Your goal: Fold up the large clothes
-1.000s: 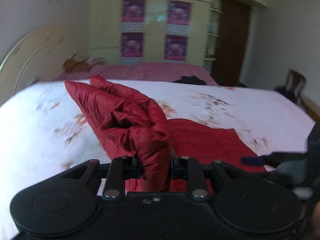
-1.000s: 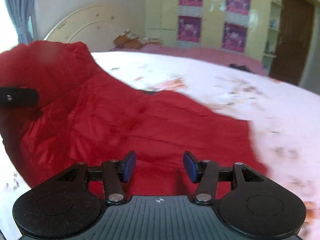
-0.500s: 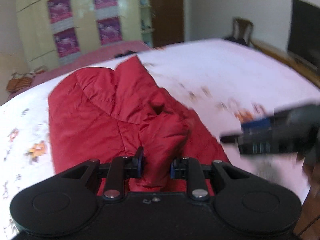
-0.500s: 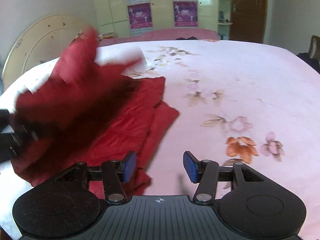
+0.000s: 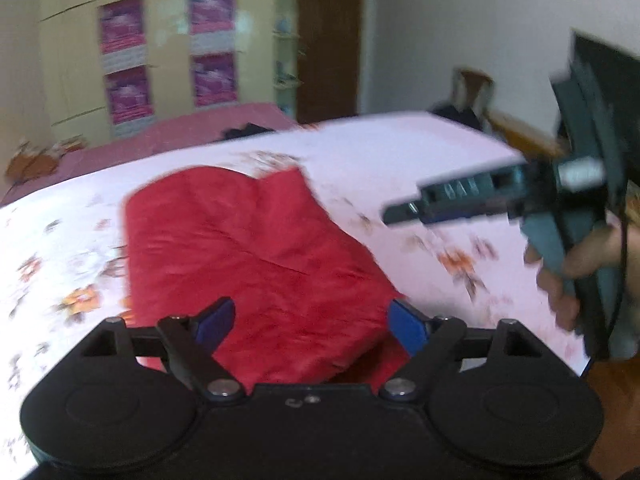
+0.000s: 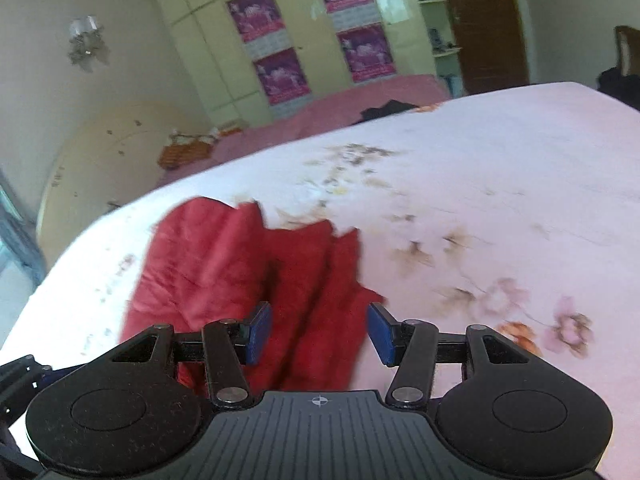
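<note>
A red padded jacket (image 5: 248, 252) lies folded over itself on the pink floral bed sheet (image 5: 420, 160). It also shows in the right wrist view (image 6: 224, 264). My left gripper (image 5: 310, 326) is open and empty just above the jacket's near edge. My right gripper (image 6: 316, 334) is open and empty over the jacket's right side. The right gripper also shows in the left wrist view (image 5: 404, 210), held in a hand at the right, above the sheet.
A second bed with a pink cover (image 6: 360, 96) lies behind. A cream wardrobe with purple posters (image 6: 304, 32) and a brown door (image 6: 480, 20) stand at the back. A curved headboard (image 6: 100, 160) is at the left. A chair (image 5: 468, 96) stands at the far right.
My left gripper has opened and let go of the red jacket fold, which now lies flat on the jacket. My right gripper has swung up and to the right, still open.
</note>
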Motion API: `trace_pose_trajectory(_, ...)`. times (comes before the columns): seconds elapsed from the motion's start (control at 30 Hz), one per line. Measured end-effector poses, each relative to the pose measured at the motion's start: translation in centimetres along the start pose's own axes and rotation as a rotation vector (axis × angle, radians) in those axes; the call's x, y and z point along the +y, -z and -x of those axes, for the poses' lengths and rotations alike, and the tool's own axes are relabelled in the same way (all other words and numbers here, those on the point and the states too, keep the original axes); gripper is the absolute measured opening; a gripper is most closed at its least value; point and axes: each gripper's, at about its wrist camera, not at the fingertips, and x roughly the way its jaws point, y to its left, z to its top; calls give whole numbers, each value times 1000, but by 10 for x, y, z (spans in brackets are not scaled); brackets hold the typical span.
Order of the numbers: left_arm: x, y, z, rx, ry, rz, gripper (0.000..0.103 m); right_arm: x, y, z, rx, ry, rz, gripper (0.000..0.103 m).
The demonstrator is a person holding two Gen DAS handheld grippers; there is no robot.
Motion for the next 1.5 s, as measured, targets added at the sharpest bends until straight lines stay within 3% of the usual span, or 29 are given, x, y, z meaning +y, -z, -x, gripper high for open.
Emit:
trace_pose_trajectory(0.17,57,1,13,-51,-134,235,91,18,-3,-19,42,-65,-28,54)
trace_pose_trajectory(0.27,91,7,-6,-13,-185,369,79,26,1,-31,64,-93,-52,86)
trace_pose_trajectory(0.4,118,18,-35,23,-201,464,68,37,10,-46,102,-107,-11,86)
trace_pose_trajectory(0.43,120,20,-41,27,-198,469,65,38,12,-48,112,-111,-10,83)
trace_pose_trajectory(0.5,119,23,-53,32,-186,450,60,39,17,-53,149,-116,-4,43)
trace_pose_trajectory(0.57,115,24,-61,40,-156,418,52,39,24,-52,168,-119,9,32)
trace_pose_trajectory(0.63,110,24,-70,51,-110,403,45,35,29,-49,192,-135,4,14)
trace_pose_trajectory(0.77,96,26,-77,47,-76,358,47,21,39,-37,186,-137,4,10)
trace_pose_trajectory(0.93,74,28,-88,55,-56,279,48,-8,59,-45,213,-70,-30,10)
trace_pose_trajectory(1.13,58,31,-100,74,-107,245,48,-27,60,-56,205,-63,-129,11)
trace_pose_trajectory(1.17,57,30,-98,76,-114,242,48,-27,56,-49,187,-57,-115,14)
trace_pose_trajectory(1.23,54,30,-95,76,-129,229,47,-20,52,-37,138,4,-6,31)
trace_pose_trajectory(1.27,53,30,-95,77,-136,228,47,-16,54,-37,143,40,55,49)
trace_pose_trajectory(1.4,45,29,-92,80,-158,213,47,-20,54,-42,190,31,114,52)
trace_pose_trajectory(1.5,48,21,-89,93,-164,238,48,-17,37,-24,99,30,127,51)
